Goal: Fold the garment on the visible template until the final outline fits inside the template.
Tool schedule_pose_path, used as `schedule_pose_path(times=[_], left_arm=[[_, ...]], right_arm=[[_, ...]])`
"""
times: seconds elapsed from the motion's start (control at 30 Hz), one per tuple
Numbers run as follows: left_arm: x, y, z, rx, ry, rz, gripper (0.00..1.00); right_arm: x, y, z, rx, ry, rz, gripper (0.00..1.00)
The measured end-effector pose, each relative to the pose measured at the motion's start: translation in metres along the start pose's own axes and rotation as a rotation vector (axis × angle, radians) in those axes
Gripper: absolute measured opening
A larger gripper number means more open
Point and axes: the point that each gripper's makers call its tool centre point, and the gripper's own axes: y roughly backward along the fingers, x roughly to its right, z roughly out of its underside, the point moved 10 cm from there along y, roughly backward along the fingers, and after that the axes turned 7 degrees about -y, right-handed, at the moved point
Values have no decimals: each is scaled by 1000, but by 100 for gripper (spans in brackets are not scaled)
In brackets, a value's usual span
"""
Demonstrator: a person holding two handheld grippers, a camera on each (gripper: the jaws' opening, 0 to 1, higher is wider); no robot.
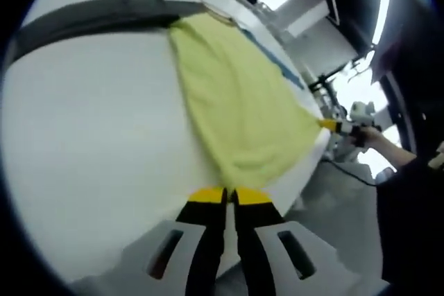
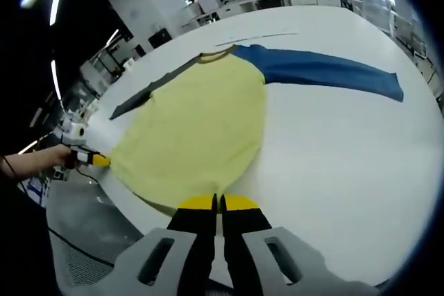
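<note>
1. Left gripper (image 1: 229,195), nearest in the left gripper view: yellow-tipped jaws pressed together at the shirt's (image 1: 239,102) hem — clamped on the yellow cloth at the worktop's (image 1: 97,150) near edge.
2. Right gripper (image 2: 217,202), nearest in the right gripper view: jaws likewise closed, pinching the hem of the shirt (image 2: 198,126) at another point along the same edge.
3. Each gripper also shows in the other's view: right gripper (image 1: 331,125) at the right of the left gripper view, held by a hand (image 1: 371,135); left gripper (image 2: 97,159) at the left of the right gripper view, held by a hand (image 2: 38,161). Both sit at opposite ends of the hem.
4. Shirt — yellow body, spread mostly flat on the white worktop (image 2: 333,157), hem at the near edge, collar on the far side.
5. Blue sleeve (image 2: 326,68) lies stretched flat across the worktop, away from the body.
6. Grey sleeve (image 1: 90,15) lies stretched out the other way; also seen in the right gripper view (image 2: 156,88).
7. Template outline: cannot tell from either view.
8. Background: other tables and people, far off, blurred.
</note>
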Motion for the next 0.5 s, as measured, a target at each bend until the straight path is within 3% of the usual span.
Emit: schedule_pose_path(times=[0.5], left_arm=[[-3,11,-4,-2,113,-25,0]], right_arm=[[0,7,6,-11,20,7,3]])
